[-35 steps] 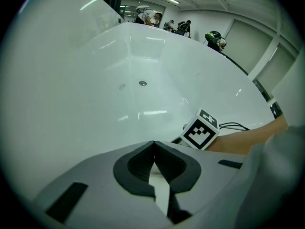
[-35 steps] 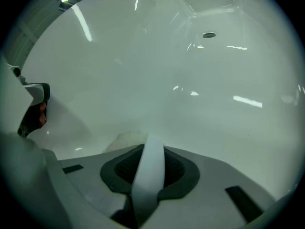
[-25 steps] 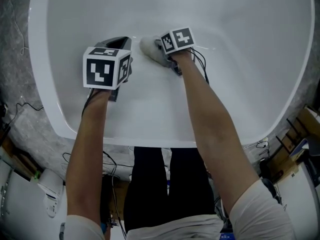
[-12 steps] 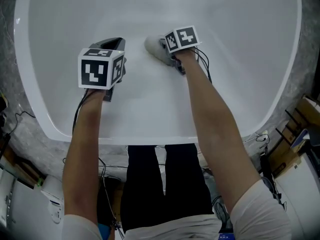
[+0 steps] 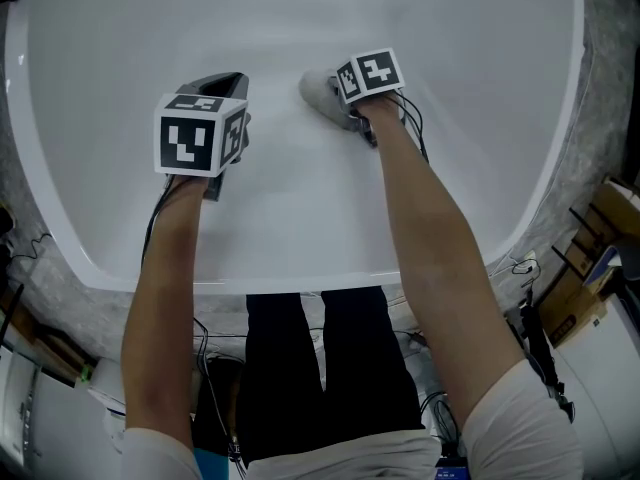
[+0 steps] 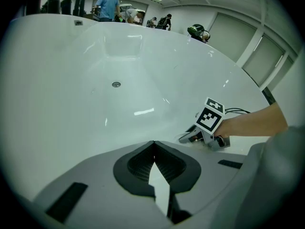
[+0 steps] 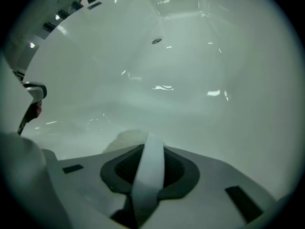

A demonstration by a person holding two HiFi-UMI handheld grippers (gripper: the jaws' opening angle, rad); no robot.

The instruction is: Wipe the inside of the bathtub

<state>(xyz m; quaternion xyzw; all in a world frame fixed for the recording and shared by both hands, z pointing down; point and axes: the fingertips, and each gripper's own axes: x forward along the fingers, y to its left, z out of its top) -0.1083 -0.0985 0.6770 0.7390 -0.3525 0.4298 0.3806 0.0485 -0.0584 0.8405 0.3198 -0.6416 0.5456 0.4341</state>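
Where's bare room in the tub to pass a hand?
Bare: tub floor beyond both grippers toward the drain, and the wide stretch right of the right gripper and its cloth. Tight: the gap between left gripper and cloth.

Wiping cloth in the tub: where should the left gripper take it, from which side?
Take the cloth by its free bunched end, bulging past the right gripper onto the bathtub floor. Probably come from the left, low: the right gripper pinches the near edge.
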